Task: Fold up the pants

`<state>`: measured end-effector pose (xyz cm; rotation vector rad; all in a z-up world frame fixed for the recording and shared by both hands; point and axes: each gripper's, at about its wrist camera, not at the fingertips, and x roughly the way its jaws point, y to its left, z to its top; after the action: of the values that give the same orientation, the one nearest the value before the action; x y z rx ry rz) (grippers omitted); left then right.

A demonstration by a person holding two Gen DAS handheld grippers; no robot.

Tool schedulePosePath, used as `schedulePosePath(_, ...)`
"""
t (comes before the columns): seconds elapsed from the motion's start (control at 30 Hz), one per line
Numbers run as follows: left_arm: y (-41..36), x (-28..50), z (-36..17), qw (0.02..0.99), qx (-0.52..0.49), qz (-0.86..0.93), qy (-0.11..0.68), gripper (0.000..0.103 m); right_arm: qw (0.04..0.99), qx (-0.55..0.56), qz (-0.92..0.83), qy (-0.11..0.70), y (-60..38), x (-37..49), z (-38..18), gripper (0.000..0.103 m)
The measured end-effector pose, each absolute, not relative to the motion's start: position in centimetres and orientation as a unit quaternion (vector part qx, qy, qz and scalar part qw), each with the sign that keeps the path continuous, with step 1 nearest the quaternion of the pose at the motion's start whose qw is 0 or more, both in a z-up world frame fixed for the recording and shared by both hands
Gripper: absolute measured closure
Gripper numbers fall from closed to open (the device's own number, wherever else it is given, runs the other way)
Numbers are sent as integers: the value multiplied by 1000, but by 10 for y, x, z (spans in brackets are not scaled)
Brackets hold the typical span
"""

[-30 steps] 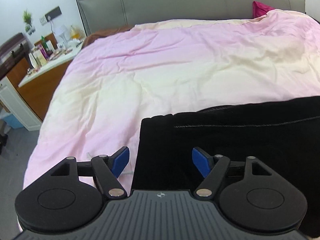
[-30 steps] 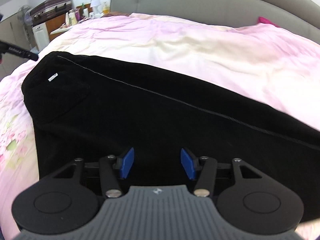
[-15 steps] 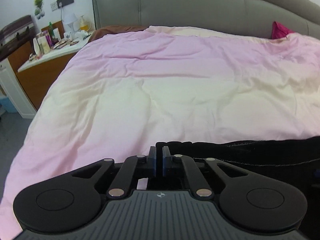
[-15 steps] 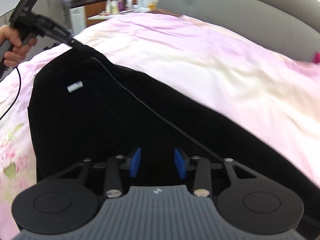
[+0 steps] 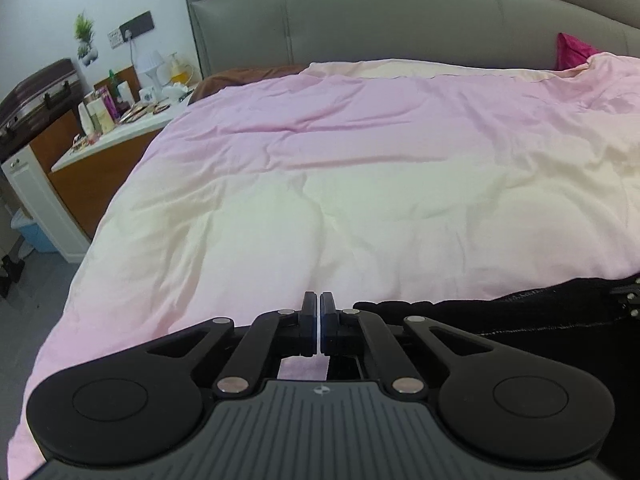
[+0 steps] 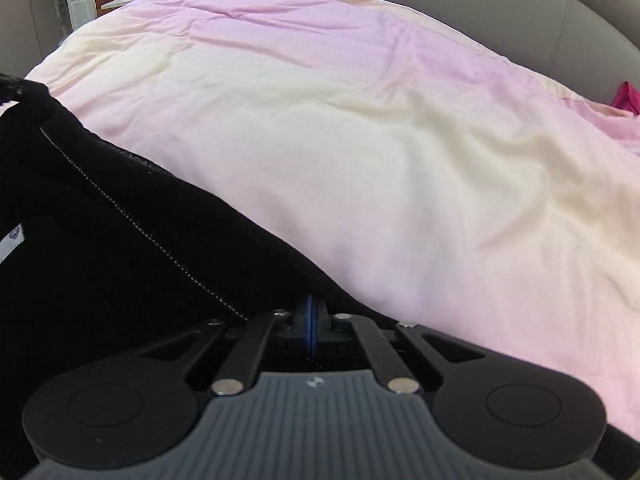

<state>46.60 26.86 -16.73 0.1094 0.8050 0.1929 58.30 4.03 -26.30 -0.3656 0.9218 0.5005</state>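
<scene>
The black pants [image 6: 100,248] lie on the pink and cream duvet [image 6: 380,140], with a pale stitched seam running diagonally. My right gripper [image 6: 310,322] is shut on the far edge of the pants. In the left wrist view the pants [image 5: 520,316] spread to the lower right. My left gripper [image 5: 319,320] is shut at the pants' far left corner; the pinched cloth is hidden under the jaws. The other gripper's tip [image 5: 628,300] shows at the right edge.
A grey padded headboard [image 5: 400,20] backs the bed. A cluttered bedside counter [image 5: 120,120] with bottles and a lamp stands at the left, with a suitcase [image 5: 36,92] behind it. A magenta pillow [image 5: 572,50] lies at the far right.
Both grippers went from open over the pants to shut on the far edge. The left closed first at the corner, then the right. The cloth edge is lifted slightly.
</scene>
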Motion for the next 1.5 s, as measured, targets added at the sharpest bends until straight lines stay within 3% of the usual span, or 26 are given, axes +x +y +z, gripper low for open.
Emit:
schedulePosePath(0.17, 235, 429, -137, 916, 113, -16, 384, 93, 853, -171, 251, 426, 32, 569, -243, 103)
schedulePosePath(0.33, 192, 408, -166, 878, 200, -84, 427, 89, 839, -146, 303, 429, 12, 512, -219, 97)
schedulePosePath(0.4, 188, 412, -187, 867, 207, -78, 447, 91, 828, -138, 318, 441, 8, 490, -221, 88)
schedulePosePath(0.47, 187, 426, -209, 857, 221, -51, 462, 97, 818, -137, 324, 454, 7, 479, -232, 87)
schedulePosePath(0.87, 179, 493, -246, 845, 214, 10, 490, 96, 839, -141, 263, 456, 31, 521, -266, 89)
schedulePosePath(1.2, 208, 416, -178, 874, 182, -57, 447, 96, 843, -68, 313, 432, 13, 449, -217, 87)
schedulePosePath(1.5, 233, 404, -230, 867, 144, -21, 476, 97, 832, -74, 322, 446, 45, 415, -253, 91)
